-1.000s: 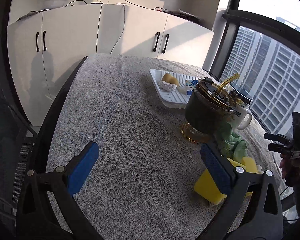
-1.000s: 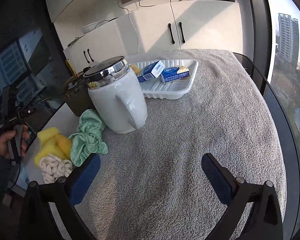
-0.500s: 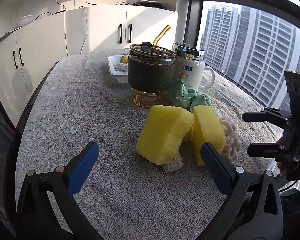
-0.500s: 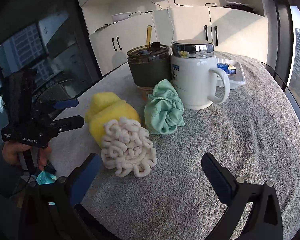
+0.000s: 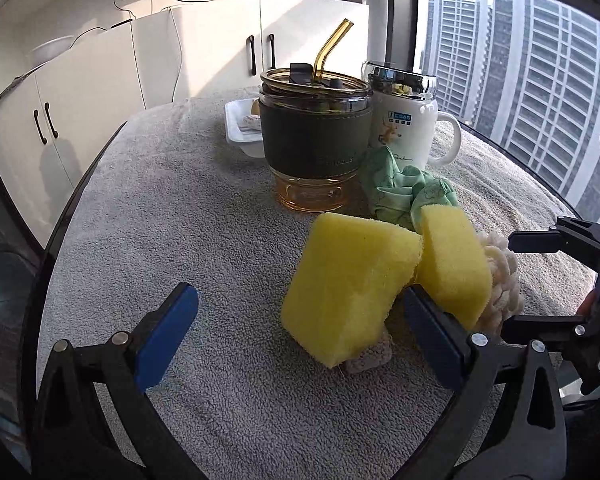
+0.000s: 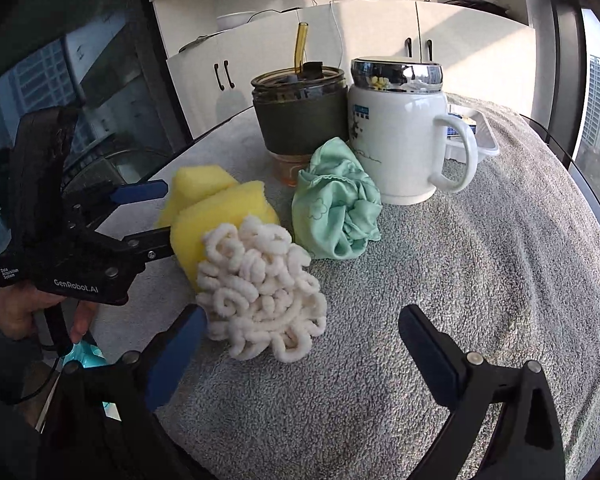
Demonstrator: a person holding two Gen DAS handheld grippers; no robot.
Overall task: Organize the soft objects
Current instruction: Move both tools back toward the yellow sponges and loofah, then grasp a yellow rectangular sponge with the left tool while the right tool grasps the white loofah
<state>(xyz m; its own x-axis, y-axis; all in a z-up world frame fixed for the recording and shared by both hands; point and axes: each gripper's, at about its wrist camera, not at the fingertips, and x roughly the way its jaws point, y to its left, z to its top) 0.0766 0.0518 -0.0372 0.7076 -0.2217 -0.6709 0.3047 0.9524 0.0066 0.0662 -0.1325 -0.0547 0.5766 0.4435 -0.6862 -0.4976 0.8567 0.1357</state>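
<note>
Our left gripper and right gripper with jaws spread wide and empty, two yellow sponges, one cream loop scrubber, one green cloth, two cups, on our towel-covered counter

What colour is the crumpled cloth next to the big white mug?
The crumpled cloth is pale mint green, clearest in the right wrist view.

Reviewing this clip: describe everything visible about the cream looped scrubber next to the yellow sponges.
The cream looped scrubber is a soft bundle of thick, curly chenille-like loops, off-white and fluffy. It lies on the grey towel-covered table, leaning against the nearer yellow sponge, with the crumpled green cloth just beyond it. Nothing grips it: the open right claw hovers just in front of it, while the open left claw straddles the other sponge.
</note>
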